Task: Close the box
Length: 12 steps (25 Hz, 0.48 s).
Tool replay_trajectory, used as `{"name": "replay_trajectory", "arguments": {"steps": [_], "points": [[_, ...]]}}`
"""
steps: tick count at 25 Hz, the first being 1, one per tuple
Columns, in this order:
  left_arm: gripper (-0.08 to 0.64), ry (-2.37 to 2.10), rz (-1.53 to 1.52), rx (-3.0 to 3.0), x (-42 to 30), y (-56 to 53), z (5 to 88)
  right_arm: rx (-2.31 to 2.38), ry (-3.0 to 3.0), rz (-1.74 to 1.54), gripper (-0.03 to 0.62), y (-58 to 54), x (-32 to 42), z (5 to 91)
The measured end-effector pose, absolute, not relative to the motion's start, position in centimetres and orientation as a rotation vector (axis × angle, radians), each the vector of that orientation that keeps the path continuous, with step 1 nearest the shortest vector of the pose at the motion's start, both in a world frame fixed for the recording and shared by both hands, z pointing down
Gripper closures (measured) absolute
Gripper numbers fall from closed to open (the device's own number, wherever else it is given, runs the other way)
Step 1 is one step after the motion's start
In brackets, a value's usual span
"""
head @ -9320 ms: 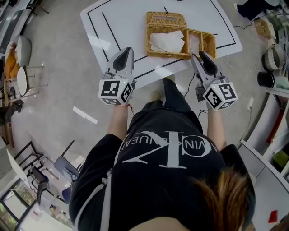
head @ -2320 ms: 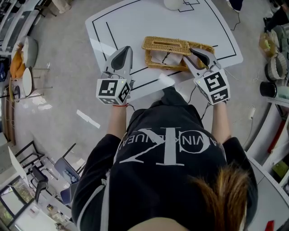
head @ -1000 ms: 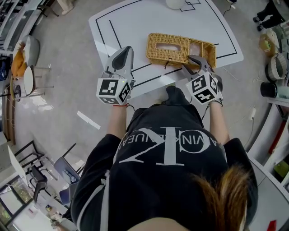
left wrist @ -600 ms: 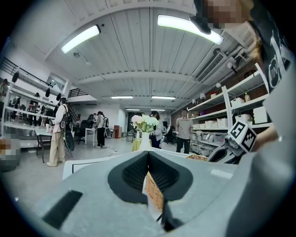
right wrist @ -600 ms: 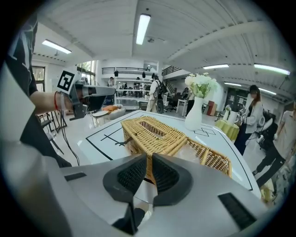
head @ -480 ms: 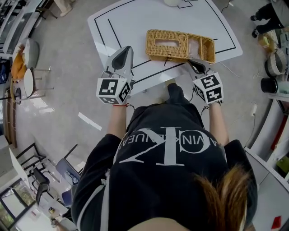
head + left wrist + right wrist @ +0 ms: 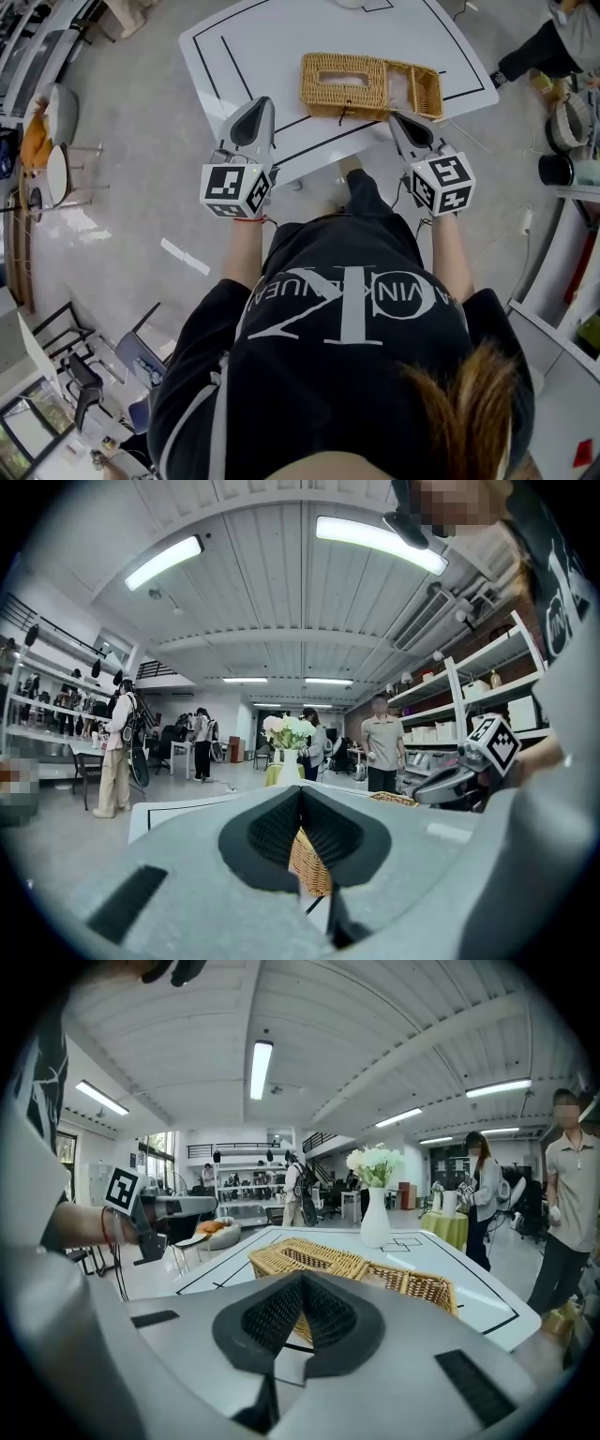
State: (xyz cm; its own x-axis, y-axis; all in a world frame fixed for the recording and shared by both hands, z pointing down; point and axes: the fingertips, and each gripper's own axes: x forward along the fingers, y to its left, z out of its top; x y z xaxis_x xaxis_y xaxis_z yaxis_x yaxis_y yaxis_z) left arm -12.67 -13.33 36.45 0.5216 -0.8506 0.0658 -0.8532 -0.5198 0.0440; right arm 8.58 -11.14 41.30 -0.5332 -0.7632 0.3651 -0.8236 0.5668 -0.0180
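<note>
A wicker box [image 7: 345, 82] lies on the white table [image 7: 272, 37] with its slotted lid down flat; an open side compartment [image 7: 421, 87] adjoins its right end. My left gripper [image 7: 263, 101] hovers over the table's near edge, left of the box, jaws shut and empty. My right gripper [image 7: 396, 118] is just in front of the box's right end, apart from it, also shut on nothing. In the right gripper view the box [image 7: 309, 1258] sits beyond the closed tips [image 7: 302, 1277]. The left gripper view shows a strip of wicker [image 7: 309, 864] past its closed tips [image 7: 300, 789].
A white vase of flowers [image 7: 375, 1213] stands at the table's far side. Black tape lines [image 7: 323, 145] mark the tabletop. Shelving [image 7: 572, 169] with a dark cup stands to the right. People stand around the room [image 7: 382, 752], one near the table's right [image 7: 565, 1204].
The box lid, open several seconds ago, now lies closed. Over the last second my right gripper has drawn back from the box's front right corner and its jaws have shut. The left gripper stayed put.
</note>
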Motion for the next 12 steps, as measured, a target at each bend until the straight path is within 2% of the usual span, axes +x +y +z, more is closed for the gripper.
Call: {"name": "replay_trajectory", "arguments": {"steps": [12], "points": [[0.551, -1.509, 0.035, 2.694, -11.8, -12.2, 36.6, 1.501, -2.603, 0.240, 0.592, -10.2, 10.1, 37.6]]}}
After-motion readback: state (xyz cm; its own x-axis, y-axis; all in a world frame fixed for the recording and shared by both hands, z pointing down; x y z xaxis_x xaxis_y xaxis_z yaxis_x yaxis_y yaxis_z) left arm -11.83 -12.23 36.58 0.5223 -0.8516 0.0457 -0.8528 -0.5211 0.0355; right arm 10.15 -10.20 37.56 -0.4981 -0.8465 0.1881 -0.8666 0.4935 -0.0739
